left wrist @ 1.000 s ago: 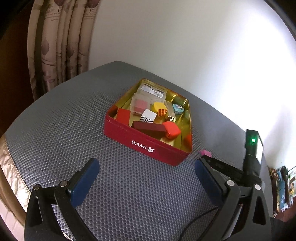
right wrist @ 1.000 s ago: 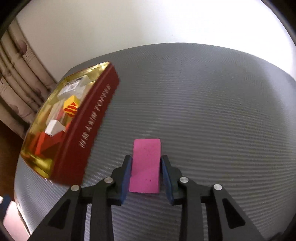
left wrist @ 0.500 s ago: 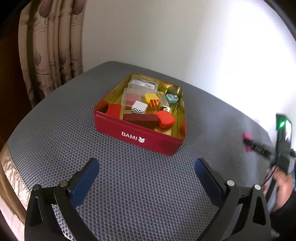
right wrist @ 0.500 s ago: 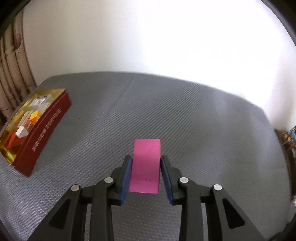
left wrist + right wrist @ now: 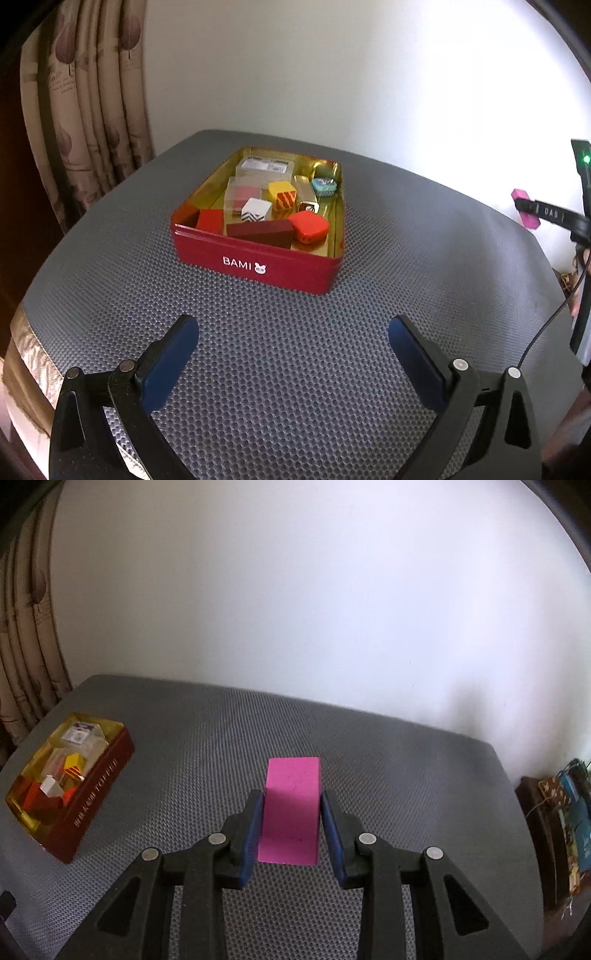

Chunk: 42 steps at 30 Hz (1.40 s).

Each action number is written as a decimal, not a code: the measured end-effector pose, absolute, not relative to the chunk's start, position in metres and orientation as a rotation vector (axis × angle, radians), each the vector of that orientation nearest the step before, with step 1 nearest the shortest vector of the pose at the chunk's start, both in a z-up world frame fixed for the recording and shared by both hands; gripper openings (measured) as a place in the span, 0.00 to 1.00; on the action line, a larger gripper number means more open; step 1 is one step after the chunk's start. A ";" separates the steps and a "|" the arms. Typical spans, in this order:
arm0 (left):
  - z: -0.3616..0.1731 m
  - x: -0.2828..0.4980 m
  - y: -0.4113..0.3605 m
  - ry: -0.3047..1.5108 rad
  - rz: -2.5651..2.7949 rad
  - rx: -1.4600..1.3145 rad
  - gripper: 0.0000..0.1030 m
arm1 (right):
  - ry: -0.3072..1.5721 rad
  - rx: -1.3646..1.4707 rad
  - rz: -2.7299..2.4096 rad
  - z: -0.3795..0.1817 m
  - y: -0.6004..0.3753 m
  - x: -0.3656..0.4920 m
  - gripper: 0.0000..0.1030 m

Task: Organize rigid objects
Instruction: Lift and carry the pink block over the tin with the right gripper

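Note:
A red BAMI tin [image 5: 258,264] with a gold inside stands on the grey mat and holds several small blocks and boxes. Its long side shows at the left of the right wrist view as the tin [image 5: 92,805]. My right gripper [image 5: 291,819] is shut on a pink block [image 5: 291,805], held in the air above the mat, well to the right of the tin. The same pink block [image 5: 524,208] shows at the far right of the left wrist view, gripped in the right gripper [image 5: 532,210]. My left gripper [image 5: 293,339] hangs open in front of the tin, nothing between its fingers.
The grey honeycomb mat [image 5: 295,369] covers the table, with a white wall behind. A patterned curtain [image 5: 85,122] hangs at the left. A dark shelf with cluttered items [image 5: 565,819] stands past the table's right edge. A cable [image 5: 554,321] trails from the right hand.
My right gripper rose and drew away from the tin with the pink block, so the tin shrank toward the left of its view. The left gripper pulled back a little, still open.

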<state>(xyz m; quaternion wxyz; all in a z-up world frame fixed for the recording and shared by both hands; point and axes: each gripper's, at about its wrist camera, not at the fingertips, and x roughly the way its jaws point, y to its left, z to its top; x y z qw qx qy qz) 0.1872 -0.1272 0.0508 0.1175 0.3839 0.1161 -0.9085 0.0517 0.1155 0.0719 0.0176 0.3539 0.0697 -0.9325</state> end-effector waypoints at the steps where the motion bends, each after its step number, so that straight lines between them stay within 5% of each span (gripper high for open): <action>1: 0.053 0.189 -0.127 0.341 -2.662 1.115 0.99 | 0.215 1.088 -2.899 0.075 0.113 0.052 0.31; 23: 0.079 0.216 -0.151 0.412 -2.676 1.004 0.99 | 0.411 0.816 -2.830 0.166 0.004 0.072 0.31; 42: 0.059 0.210 -0.184 0.534 -2.587 1.058 0.99 | 0.527 0.849 -2.618 0.130 -0.123 0.045 0.31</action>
